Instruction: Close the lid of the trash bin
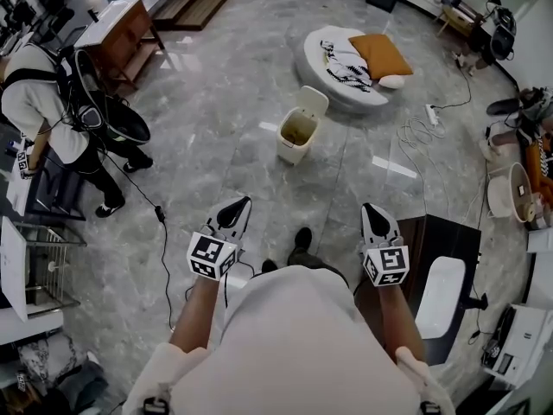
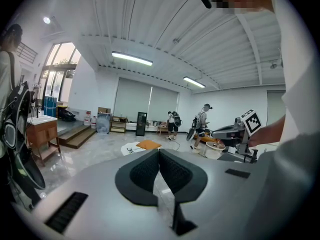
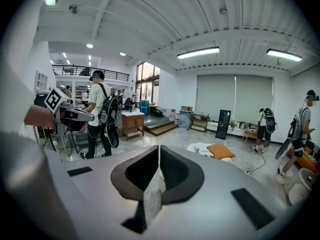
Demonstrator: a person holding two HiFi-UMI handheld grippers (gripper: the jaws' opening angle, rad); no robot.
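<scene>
The trash bin (image 1: pixel 296 137) is found on the floor (image 1: pixel 216 111), far ahead, approx. between both grippers and well apart from them. Its lid (image 1: pixel 312 102) is tipped up at the far side, so the bin is left open. The left tongs (image 1: pixel 243 204) are clenched on nothing; the right tongs (image 1: pixel 371 208) likewise, pads pressed together. Risks, as judged: the bin could be shoved or toppled if the lid is struck too hard; a cable (image 1: pixel 164 249) at near left could be snagged.

White trash bin (image 1: pixel 296 137), lid (image 1: pixel 311 101) raised, upright on floor
</scene>
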